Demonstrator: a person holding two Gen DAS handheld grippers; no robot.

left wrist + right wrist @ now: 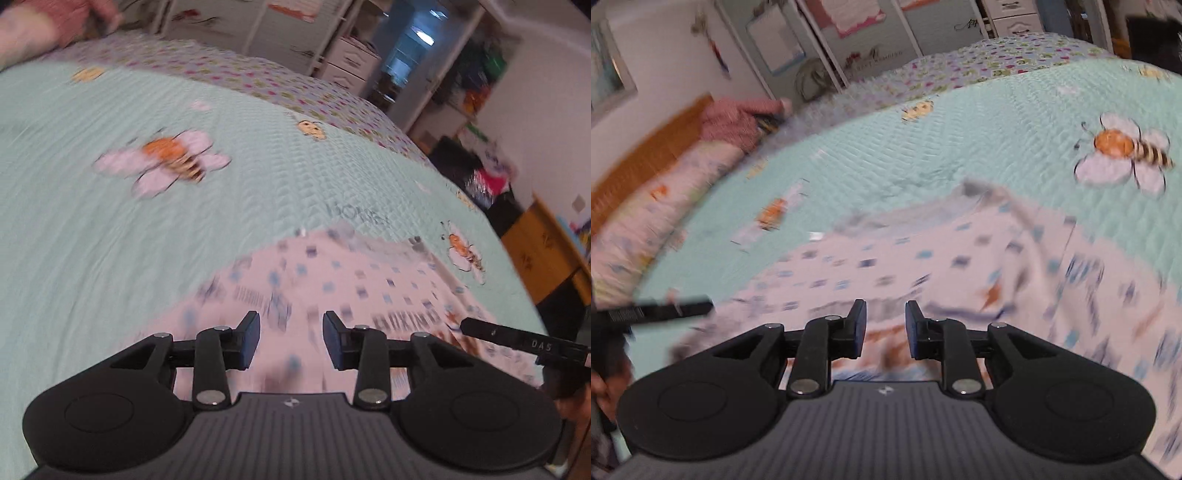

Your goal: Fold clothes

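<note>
The pale pink printed garment (369, 280) lies on the mint bee-print bedspread (110, 221), on the near side of the big embroidered bee (166, 158), spread below both tools. In the right wrist view its far edge looks rumpled, with a grey-trimmed flap (993, 199) turned over short of the bee; whether that is a collar or a sleeve, the blur hides. The flap would fit a fold partly made as well as a garment merely dropped down, so the stage stays open.

The left gripper (291, 341) hangs over the garment with its jaws apart and nothing between them. The right gripper (885, 330) also hangs above the cloth, jaws apart and empty, with a narrower gap.

Risks, as I judge them:

1. Both views are smeared, which suggests fast motion. A quick descent could land the jaws off the hem and pinch mid-panel, dragging the cloth into a bunch.
2. The cloth looks thin and limp. A deep bite could catch the bedspread under it and lift both.
3. The 2 tools sit close together on this side of the bee. The other tool's dark bar (517, 341) crosses the right edge of the left view, so a crossing move may knock them together.
4. The rumpled flap could get trapped inside a fold and leave a lump.
</note>
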